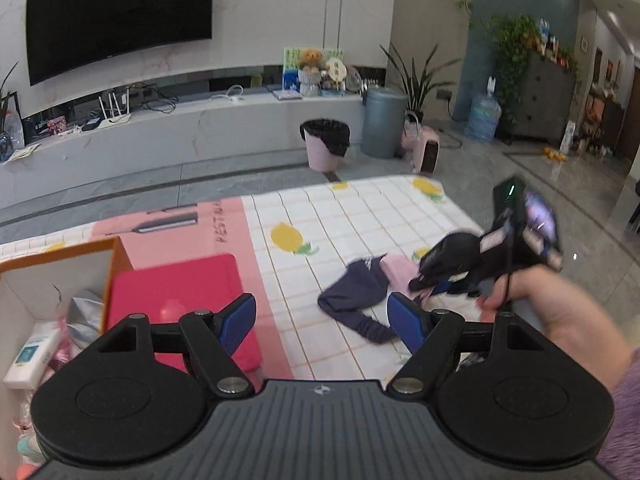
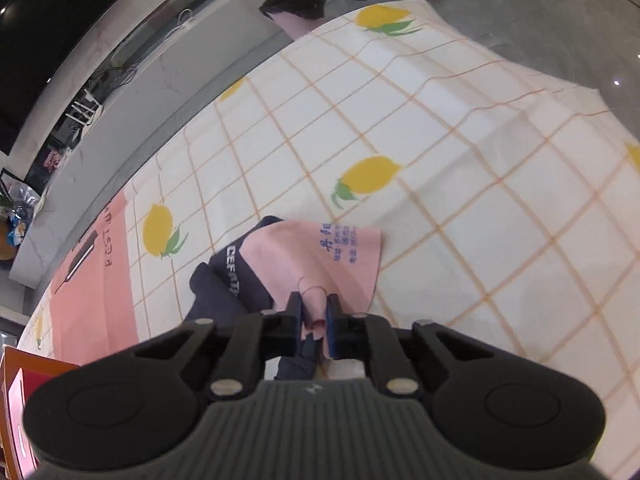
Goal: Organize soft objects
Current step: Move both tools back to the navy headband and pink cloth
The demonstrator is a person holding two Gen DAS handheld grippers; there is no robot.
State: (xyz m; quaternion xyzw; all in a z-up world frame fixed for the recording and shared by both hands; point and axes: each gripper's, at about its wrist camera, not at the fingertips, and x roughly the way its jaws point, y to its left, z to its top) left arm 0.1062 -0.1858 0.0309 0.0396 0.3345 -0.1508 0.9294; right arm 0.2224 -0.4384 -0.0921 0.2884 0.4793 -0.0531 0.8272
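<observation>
A pink cloth (image 2: 316, 258) with blue print lies on a dark navy garment (image 2: 224, 288) on the lemon-patterned tablecloth (image 2: 440, 140). My right gripper (image 2: 314, 304) is shut on a bunched fold of the pink cloth at its near edge. In the left wrist view the navy garment (image 1: 356, 296) and the pink cloth (image 1: 398, 270) lie right of centre, with the right gripper (image 1: 420, 280) and the hand holding it coming in from the right. My left gripper (image 1: 322, 318) stands open above the table, nothing between its blue pads, just left of the garment.
An orange-rimmed box (image 1: 56, 276) with packets and a silver pouch stands at the left, a red flat case (image 1: 180, 296) beside it. Beyond the table's far edge are a pink bin (image 1: 324, 144), a grey bin (image 1: 382, 122) and a small heater (image 1: 426, 150).
</observation>
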